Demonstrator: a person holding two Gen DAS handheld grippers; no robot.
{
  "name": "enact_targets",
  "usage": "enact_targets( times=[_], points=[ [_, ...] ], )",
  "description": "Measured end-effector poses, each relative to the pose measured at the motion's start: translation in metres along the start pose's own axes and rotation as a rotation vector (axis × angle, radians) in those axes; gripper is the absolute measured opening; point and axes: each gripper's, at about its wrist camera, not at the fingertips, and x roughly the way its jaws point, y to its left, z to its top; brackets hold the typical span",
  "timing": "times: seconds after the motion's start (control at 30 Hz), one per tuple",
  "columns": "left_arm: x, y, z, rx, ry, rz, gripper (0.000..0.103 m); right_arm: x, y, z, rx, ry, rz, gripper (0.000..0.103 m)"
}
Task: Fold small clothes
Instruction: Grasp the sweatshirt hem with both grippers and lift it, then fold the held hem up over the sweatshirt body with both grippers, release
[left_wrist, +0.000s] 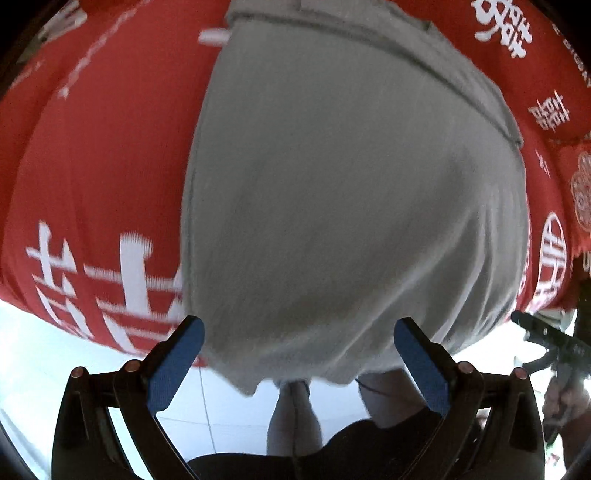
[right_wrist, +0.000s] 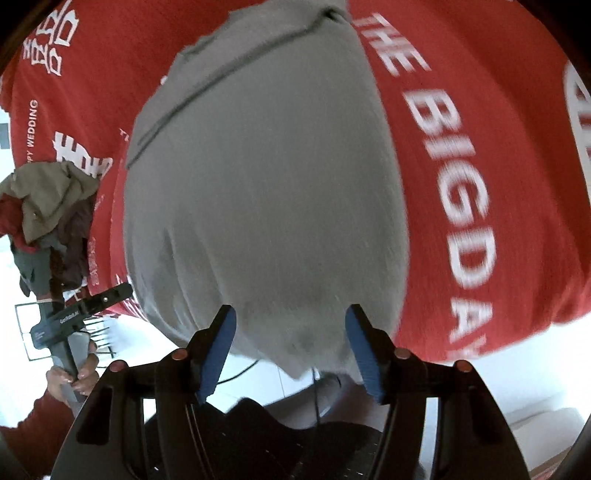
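A grey garment (left_wrist: 332, 192) lies spread on a red cloth-covered table (left_wrist: 103, 158), its near edge hanging over the table's front. My left gripper (left_wrist: 297, 332) is open, its blue pads (left_wrist: 173, 369) apart on either side of the garment's near edge, holding nothing. The same garment fills the right wrist view (right_wrist: 266, 192). My right gripper (right_wrist: 290, 325) is also open at the garment's near edge, empty. The left gripper shows at the left of the right wrist view (right_wrist: 74, 321); the right gripper shows at the right edge of the left wrist view (left_wrist: 554, 343).
The red cloth (right_wrist: 461, 110) carries white lettering. A pile of other clothes (right_wrist: 51, 214) sits at the table's left end. White tiled floor (left_wrist: 221, 406) and the person's legs (left_wrist: 295, 417) lie below the table edge.
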Motion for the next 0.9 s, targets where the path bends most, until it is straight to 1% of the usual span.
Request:
enact_targets(
  times=[0.07, 0.17, 0.2, 0.3, 0.37, 0.4, 0.5, 0.57, 0.6, 0.7, 0.77, 0.83, 0.9],
  points=[
    [0.006, 0.007, -0.012, 0.022, 0.005, -0.025, 0.103, 0.005, -0.014, -0.012, 0.015, 0.021, -0.004, 0.065],
    [0.018, 0.016, -0.026, 0.028, 0.013, -0.062, 0.103, 0.016, -0.031, -0.02, 0.024, 0.058, 0.001, 0.066],
    [0.024, 0.02, -0.03, 0.025, 0.02, -0.078, 0.103, 0.023, -0.038, -0.023, 0.021, 0.079, 0.016, 0.066],
    [0.039, 0.021, -0.026, 0.022, 0.026, -0.115, 0.103, 0.039, -0.048, -0.022, 0.0, 0.116, 0.042, 0.066],
    [0.045, 0.018, -0.026, 0.017, 0.025, -0.14, 0.103, 0.048, -0.051, -0.021, -0.017, 0.137, 0.077, 0.066],
    [0.045, 0.016, -0.024, 0.016, 0.018, -0.15, 0.103, 0.054, -0.052, -0.02, -0.028, 0.163, 0.101, 0.067],
    [0.044, 0.019, -0.028, 0.009, 0.011, -0.191, 0.103, 0.062, -0.051, -0.024, -0.078, 0.198, 0.129, 0.067],
    [0.037, 0.025, -0.027, -0.004, 0.023, -0.247, 0.103, 0.065, -0.048, -0.024, -0.086, 0.21, 0.158, 0.067],
    [0.038, 0.023, -0.028, -0.004, 0.027, -0.271, 0.103, 0.067, -0.046, -0.023, -0.09, 0.212, 0.183, 0.067],
    [0.035, 0.005, -0.023, 0.04, 0.027, -0.335, 0.103, 0.074, -0.043, -0.023, -0.112, 0.224, 0.208, 0.067],
    [0.035, -0.007, -0.021, 0.076, 0.028, -0.355, 0.103, 0.078, -0.042, -0.024, -0.11, 0.233, 0.231, 0.067],
    [0.039, -0.015, -0.021, 0.114, 0.031, -0.359, 0.103, 0.08, -0.044, -0.026, -0.098, 0.232, 0.26, 0.067],
    [0.039, -0.019, -0.02, 0.133, 0.032, -0.34, 0.103, 0.081, -0.047, -0.028, -0.063, 0.221, 0.315, 0.067]
  ],
)
